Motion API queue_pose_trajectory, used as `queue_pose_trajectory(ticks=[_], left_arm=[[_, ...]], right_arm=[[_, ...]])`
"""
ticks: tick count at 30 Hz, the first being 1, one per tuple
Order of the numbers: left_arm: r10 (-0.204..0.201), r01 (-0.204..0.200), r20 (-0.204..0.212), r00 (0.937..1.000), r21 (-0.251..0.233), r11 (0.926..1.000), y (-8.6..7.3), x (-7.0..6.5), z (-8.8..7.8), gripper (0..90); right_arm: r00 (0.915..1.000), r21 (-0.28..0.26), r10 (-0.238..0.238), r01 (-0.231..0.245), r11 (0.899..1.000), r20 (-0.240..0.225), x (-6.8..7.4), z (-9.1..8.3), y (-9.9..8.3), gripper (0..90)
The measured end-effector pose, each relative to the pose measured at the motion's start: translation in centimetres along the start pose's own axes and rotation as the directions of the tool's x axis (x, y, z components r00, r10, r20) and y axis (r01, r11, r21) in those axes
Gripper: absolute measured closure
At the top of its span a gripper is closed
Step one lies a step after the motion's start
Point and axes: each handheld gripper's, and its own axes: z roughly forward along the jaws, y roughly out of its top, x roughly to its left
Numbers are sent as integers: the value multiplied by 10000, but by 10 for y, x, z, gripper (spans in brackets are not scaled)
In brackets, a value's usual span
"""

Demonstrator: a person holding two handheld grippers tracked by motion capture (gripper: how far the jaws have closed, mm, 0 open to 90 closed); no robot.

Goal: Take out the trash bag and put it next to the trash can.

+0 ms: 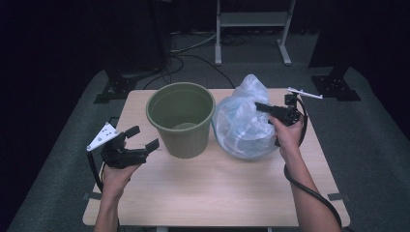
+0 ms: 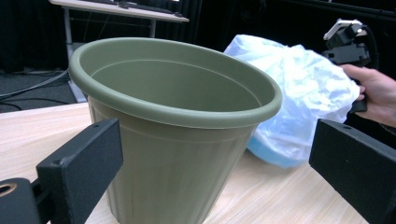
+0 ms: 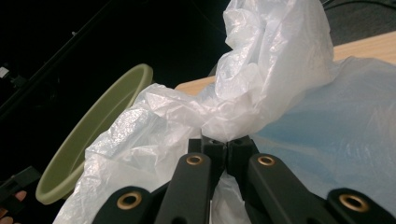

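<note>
Your right claw (image 3: 223,150) is clamped on the clear plastic bag (image 1: 241,123), resting on the worktop (image 1: 217,188) beside the green pot (image 1: 181,118). Your left claw (image 1: 138,140) gapes empty, seemingly ready to steady that pot.

bag (image 1: 241,126): thin see-through plastic, whitish with a blue tint, puffy and crumpled
bag pose: sits on the table, its top bunched up into a peak
bag place: right beside the green pot (image 1: 182,118), about touching it
pot: round, olive green, thick rim, ribbed sides
pot pose: standing upright, open mouth up
</note>
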Motion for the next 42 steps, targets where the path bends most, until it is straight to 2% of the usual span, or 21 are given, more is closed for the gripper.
queue_pose_trajectory(ticks=[13, 25, 35, 36, 38, 39, 41, 42], left_arm=[[-75, 75, -11, 10000, -13, 10000, -1, 0, -2, 15], [-104, 104, -29, 9999, -1, 9999, -2, 1, -3, 15], [-71, 71, -3, 10000, 137, 9999, -4, -1, 1, 15], [-65, 65, 0, 10000, 143, 9999, -4, -1, 2, 15], [-68, 68, -15, 10000, 165, 9998, -5, -1, 2, 15], [-82, 82, -19, 10000, 164, 9998, -5, -1, 2, 15], [-150, 150, 0, 9999, 126, 9998, -4, 0, 2, 15], [-150, 150, 0, 9999, 126, 9998, -4, 0, 2, 15]], right_arm=[[9995, 704, 47, -26, 9975, -307, -2, 39, -27, 892], [9994, 1233, 143, -104, 9923, -304, -9, 63, -46, 892], [9997, 1363, 101, -69, 9906, -230, -13, 64, -50, 888], [9995, 1376, 28, 16, 9905, -324, -14, 63, -51, 842], [9992, 1385, -58, 111, 9903, -390, -13, 62, -50, 814], [9983, 1310, -218, 288, 9910, -547, -12, 58, -49, 736], [9969, 1134, -336, 415, 9927, -709, -11, 53, -47, 665], [9969, 1134, -336, 415, 9927, -709, -11, 53, -47, 665]])
